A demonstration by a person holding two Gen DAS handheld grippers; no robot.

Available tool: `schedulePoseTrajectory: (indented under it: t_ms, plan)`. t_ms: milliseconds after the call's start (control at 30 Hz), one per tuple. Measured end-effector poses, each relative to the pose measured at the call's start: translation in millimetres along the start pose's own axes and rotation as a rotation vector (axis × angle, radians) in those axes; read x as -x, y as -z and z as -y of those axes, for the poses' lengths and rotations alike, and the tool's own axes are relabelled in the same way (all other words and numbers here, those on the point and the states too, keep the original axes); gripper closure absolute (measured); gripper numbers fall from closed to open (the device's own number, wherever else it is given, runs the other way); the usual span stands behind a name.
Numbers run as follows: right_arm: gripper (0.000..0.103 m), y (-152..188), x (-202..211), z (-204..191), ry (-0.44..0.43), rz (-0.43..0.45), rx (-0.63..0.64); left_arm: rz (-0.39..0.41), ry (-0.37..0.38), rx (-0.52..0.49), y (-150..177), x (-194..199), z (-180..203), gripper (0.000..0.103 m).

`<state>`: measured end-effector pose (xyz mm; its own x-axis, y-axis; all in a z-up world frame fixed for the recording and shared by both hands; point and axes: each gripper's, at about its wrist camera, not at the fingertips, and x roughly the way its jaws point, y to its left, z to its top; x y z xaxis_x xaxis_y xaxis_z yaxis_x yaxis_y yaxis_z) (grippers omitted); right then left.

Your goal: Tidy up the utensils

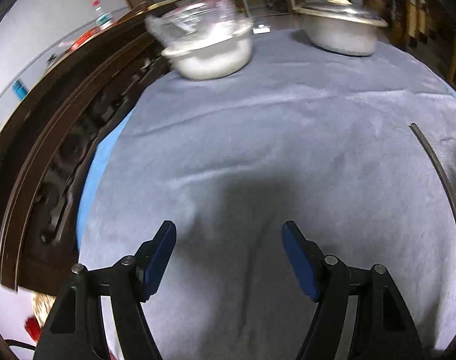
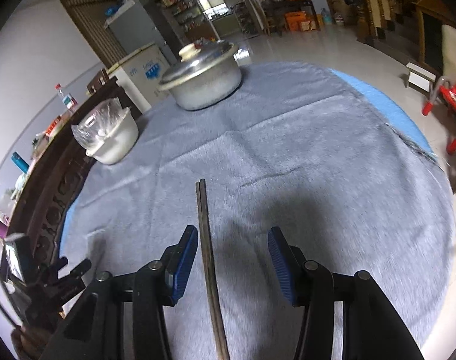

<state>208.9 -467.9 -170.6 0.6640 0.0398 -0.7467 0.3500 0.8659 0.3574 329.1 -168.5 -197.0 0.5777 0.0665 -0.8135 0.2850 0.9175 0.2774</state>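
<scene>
A pair of dark chopsticks (image 2: 206, 252) lies together on the grey-blue cloth (image 2: 288, 150), running away from the camera. My right gripper (image 2: 232, 237) is open and straddles them, with the sticks near its left pad and touching neither finger. In the left wrist view the same chopsticks (image 1: 441, 186) lie at the far right. My left gripper (image 1: 229, 231) is open and empty above bare cloth (image 1: 258, 120).
A white bowl covered with clear plastic (image 1: 206, 42) (image 2: 107, 135) stands at the back left of the table. A lidded metal pot (image 1: 342, 27) (image 2: 200, 75) stands at the back. A dark carved wooden cabinet (image 1: 47, 150) borders the table's left edge.
</scene>
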Motion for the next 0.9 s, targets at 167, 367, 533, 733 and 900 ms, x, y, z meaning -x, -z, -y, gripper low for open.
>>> schedulePoseTrajectory:
  t_ms: [167,367,533,733,900]
  plan:
    - [0.051,-15,-21,-3,-0.004,-0.029,0.024,0.003,0.018,-0.052,-20,-9,24,0.03]
    - [0.051,-32,-47,-7,-0.023,-0.073,0.05,-0.003,0.025,-0.083,-34,-21,43,0.029]
    - [0.051,-39,-64,-14,-0.046,-0.107,0.067,-0.006,0.032,-0.083,-42,-27,51,0.029]
    - [0.058,-47,-79,-15,-0.076,-0.134,0.059,-0.006,0.064,-0.073,-56,-32,59,0.03]
    - [0.065,-51,-88,-8,-0.097,-0.155,0.027,0.005,0.103,-0.082,-66,-35,76,0.029]
